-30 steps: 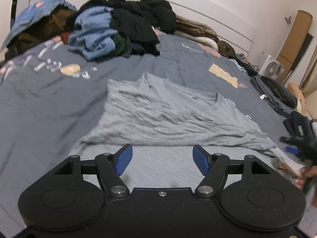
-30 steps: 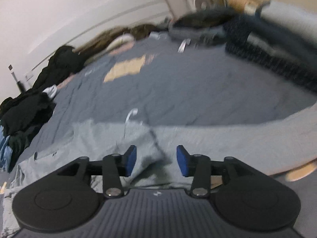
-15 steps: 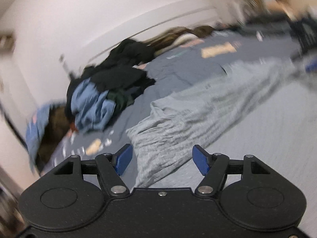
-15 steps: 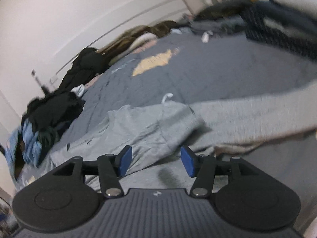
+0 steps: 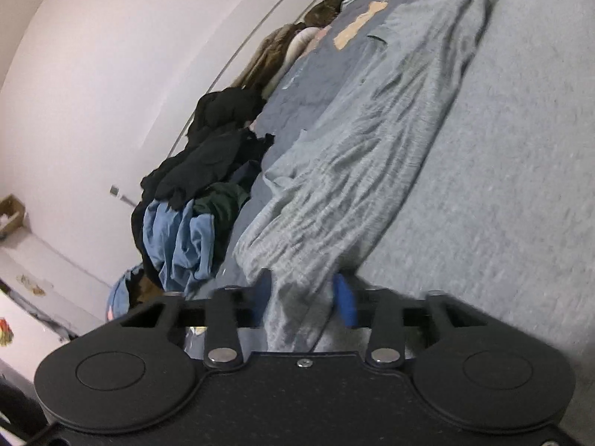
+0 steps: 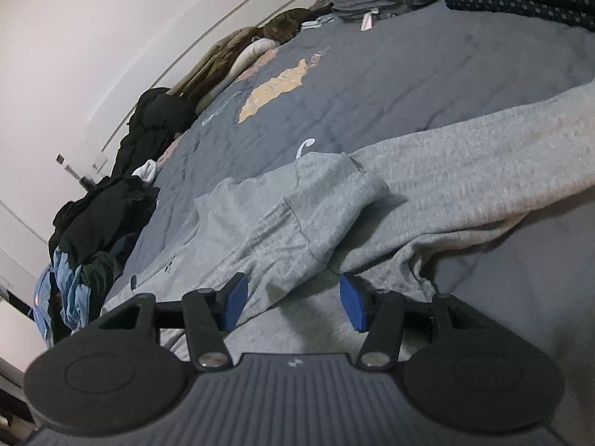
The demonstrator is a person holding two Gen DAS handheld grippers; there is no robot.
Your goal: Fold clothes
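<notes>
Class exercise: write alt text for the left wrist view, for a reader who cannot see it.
The left gripper has just been closing on a bunched edge of a grey T-shirt spread over a bed. A pile of dark and blue clothes lies beyond.

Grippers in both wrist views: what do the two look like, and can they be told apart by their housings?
Both have black linkage arms with silver pivot bolts, round black discs at either side and blue pads on the fingers. The left gripper has a smooth, finely speckled black housing with one centre screw. The right gripper has a ribbed dark grey housing bearing a small pale mark.
</notes>
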